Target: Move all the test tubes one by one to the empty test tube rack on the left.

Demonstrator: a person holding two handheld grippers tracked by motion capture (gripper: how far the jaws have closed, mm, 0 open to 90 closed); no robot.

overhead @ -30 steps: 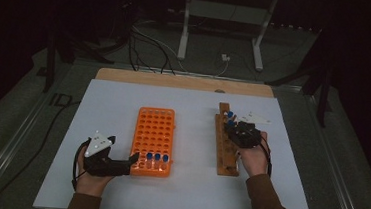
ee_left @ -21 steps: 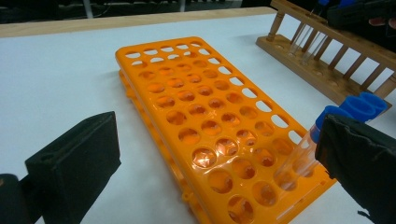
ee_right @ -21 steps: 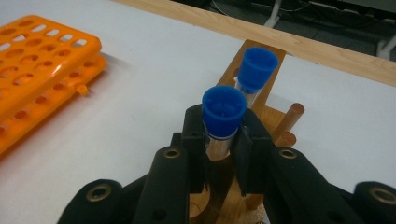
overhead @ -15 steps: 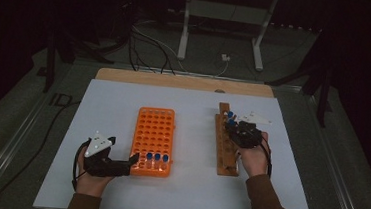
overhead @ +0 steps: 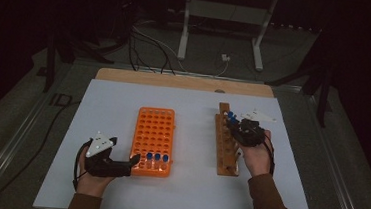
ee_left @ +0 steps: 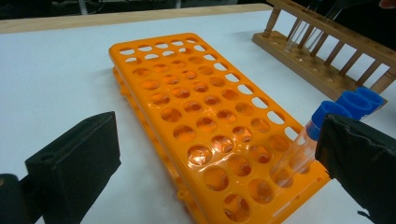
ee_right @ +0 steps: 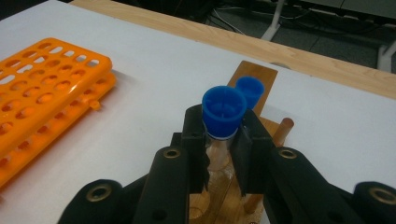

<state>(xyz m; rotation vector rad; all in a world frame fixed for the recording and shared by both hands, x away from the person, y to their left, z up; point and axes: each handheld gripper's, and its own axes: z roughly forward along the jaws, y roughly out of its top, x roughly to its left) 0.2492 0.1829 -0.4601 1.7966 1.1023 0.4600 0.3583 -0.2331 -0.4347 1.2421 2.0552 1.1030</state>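
Right tongs [ee_right: 223, 156] clenched on a blue-capped tube [ee_right: 223, 114] standing in the wooden rack [overhead: 226, 143], left tongs [ee_left: 215, 161] released around the near end of the orange rack [ee_left: 196, 116], white desk [overhead: 186, 200] beneath

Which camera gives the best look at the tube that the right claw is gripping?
The right gripper view: the tube sits close up, blue cap on top, pinched between the right claw over the wooden rack. The high view shows it small and dim. The left gripper view shows only faint tubes in that rack, too unclear to pick it out.
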